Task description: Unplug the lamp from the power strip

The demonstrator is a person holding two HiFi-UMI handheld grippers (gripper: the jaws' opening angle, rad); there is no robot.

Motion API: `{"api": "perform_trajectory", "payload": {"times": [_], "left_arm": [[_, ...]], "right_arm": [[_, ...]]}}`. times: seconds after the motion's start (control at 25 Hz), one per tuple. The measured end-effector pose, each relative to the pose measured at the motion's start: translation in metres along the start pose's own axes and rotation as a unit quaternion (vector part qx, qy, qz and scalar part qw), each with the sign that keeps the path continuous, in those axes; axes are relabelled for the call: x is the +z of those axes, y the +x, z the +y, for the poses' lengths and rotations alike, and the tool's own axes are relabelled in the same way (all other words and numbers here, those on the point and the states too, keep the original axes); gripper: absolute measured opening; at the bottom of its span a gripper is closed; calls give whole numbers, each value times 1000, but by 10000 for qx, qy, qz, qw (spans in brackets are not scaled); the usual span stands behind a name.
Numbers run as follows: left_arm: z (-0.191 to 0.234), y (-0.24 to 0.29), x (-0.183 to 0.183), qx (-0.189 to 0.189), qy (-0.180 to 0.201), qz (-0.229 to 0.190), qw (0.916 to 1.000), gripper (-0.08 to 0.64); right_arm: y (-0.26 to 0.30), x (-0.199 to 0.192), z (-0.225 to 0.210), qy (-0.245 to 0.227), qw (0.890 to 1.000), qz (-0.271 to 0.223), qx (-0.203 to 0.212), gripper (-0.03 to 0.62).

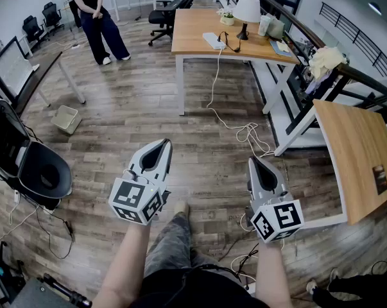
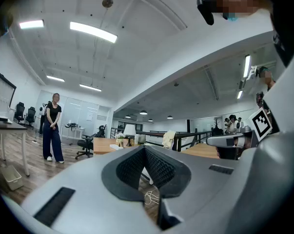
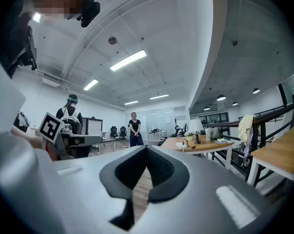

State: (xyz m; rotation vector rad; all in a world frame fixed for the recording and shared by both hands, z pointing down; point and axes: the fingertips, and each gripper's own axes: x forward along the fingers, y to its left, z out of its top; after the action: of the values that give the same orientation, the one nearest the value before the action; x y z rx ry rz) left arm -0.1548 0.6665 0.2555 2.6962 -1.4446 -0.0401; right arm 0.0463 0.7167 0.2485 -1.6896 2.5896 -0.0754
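The lamp (image 1: 247,13), with a white shade on a dark stand, is far ahead on a wooden table (image 1: 193,37). Beside it lies the white power strip (image 1: 214,41) with a black cord (image 1: 230,42) at it. A white cable (image 1: 214,82) drops from the strip to a coil on the floor (image 1: 248,133). My left gripper (image 1: 162,146) and right gripper (image 1: 251,162) are held low over the floor, well short of the table, both shut and empty. The lamp shows small and distant in the left gripper view (image 2: 129,130) and the right gripper view (image 3: 196,126).
A person (image 1: 95,15) stands at the far left, with a black office chair (image 1: 167,13) near the table. A second wooden table (image 1: 355,159) is close on my right. A black round seat (image 1: 44,174) and a small bin (image 1: 66,119) are on my left. Cables trail on the floor (image 1: 52,230).
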Motion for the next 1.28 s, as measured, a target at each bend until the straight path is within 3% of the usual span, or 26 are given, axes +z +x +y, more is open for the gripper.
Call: {"api": "perform_trajectory", "payload": {"times": [0.64, 0.96, 1.28], "left_arm": [[86, 192, 10, -437, -104, 52, 9990, -3], [152, 257, 16, -448, -162, -5, 9989, -3], [192, 286, 21, -435, -282, -114, 9986, -3]], "right_arm": [[161, -3, -102, 180, 9989, 79, -416, 8], [247, 5, -118, 53, 9988, -95, -476, 8], [297, 5, -120, 181, 9991, -46, -377, 8]]}}
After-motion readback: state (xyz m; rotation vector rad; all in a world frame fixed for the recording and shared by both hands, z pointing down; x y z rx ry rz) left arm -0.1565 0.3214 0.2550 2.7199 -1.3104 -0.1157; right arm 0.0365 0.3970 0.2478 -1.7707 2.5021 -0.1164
